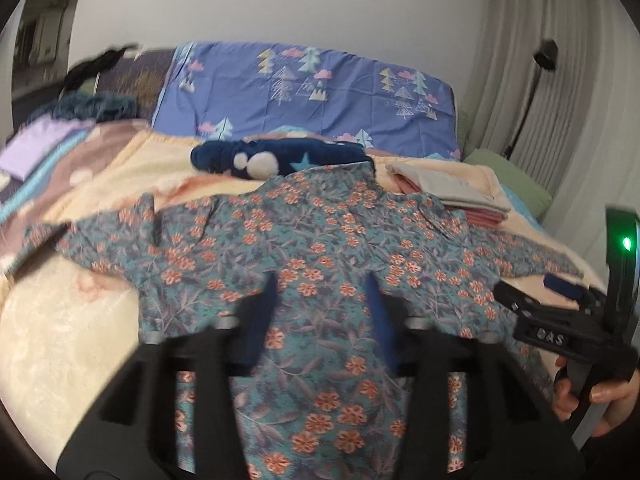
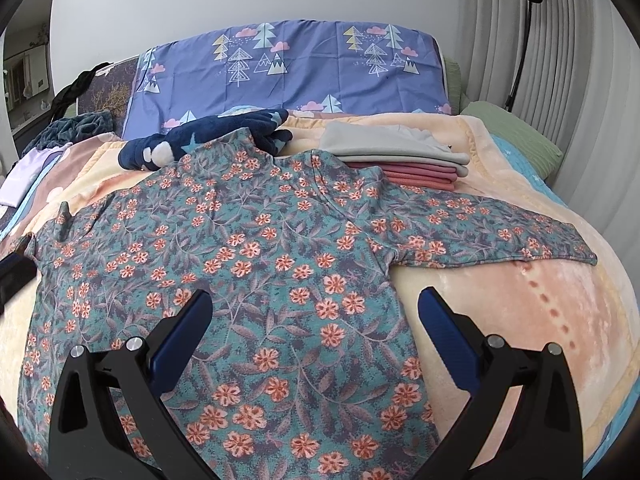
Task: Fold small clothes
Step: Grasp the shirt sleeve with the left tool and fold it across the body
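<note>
Both tools, left tool (image 1: pixel 322 292) and right tool (image 2: pixel 316 310), are black with blue pads and silver screws

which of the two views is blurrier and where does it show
The left wrist view is blurrier: the left gripper is smeared, and the floral shirt and pillow look soft, streaked at the left edge. The right wrist view is sharp: the right gripper and shirt flowers are crisp. Both views bend at the edges.

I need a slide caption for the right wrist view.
Open right gripper above flat floral long-sleeved shirt on peach blanket.
</note>
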`<state>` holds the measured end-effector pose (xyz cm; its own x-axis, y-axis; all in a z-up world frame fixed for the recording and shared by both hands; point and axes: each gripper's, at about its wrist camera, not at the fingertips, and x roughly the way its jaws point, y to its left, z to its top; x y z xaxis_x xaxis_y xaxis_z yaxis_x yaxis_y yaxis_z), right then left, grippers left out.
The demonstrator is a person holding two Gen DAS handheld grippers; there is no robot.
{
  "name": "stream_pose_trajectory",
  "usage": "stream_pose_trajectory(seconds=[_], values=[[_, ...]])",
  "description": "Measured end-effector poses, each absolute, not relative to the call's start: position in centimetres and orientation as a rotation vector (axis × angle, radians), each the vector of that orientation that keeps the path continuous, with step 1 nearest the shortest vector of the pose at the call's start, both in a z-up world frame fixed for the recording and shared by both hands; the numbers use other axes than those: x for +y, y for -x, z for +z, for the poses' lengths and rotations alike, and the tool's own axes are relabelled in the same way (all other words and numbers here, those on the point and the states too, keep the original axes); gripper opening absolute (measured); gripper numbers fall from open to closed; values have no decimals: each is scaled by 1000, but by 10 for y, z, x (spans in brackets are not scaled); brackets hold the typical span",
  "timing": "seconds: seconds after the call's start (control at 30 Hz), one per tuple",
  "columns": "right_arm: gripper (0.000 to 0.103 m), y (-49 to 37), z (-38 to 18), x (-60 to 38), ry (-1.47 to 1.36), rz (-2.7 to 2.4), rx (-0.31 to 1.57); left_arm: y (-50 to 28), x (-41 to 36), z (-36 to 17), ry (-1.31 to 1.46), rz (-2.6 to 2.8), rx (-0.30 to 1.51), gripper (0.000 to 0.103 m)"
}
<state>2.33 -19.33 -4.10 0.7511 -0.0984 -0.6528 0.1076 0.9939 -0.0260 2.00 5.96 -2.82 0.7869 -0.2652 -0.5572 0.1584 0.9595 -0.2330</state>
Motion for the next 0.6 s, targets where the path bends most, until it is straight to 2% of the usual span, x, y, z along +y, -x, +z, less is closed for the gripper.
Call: stream_pose_trajectory(seconds=[0.17, 0.2, 0.23, 0.3, 0.4, 0.6], values=[[102, -23, -42, -195, 5, -129, 715, -50, 154, -47, 318, -34, 683, 24], [102, -24, -43, -196, 6, -134, 720, -53, 179, -51, 350, 22, 687, 26], [102, -25, -45, -197, 8, -140, 726, -57, 202, -56, 390, 66, 692, 38], [102, -29, -51, -199, 17, -152, 741, -65, 263, -73, 558, 150, 704, 56], [102, -33, -60, -201, 32, -170, 771, -77, 333, -104, 786, 212, 711, 59], [102, -33, -63, -204, 58, -204, 785, -101, 421, -146, 989, 410, 701, 62]])
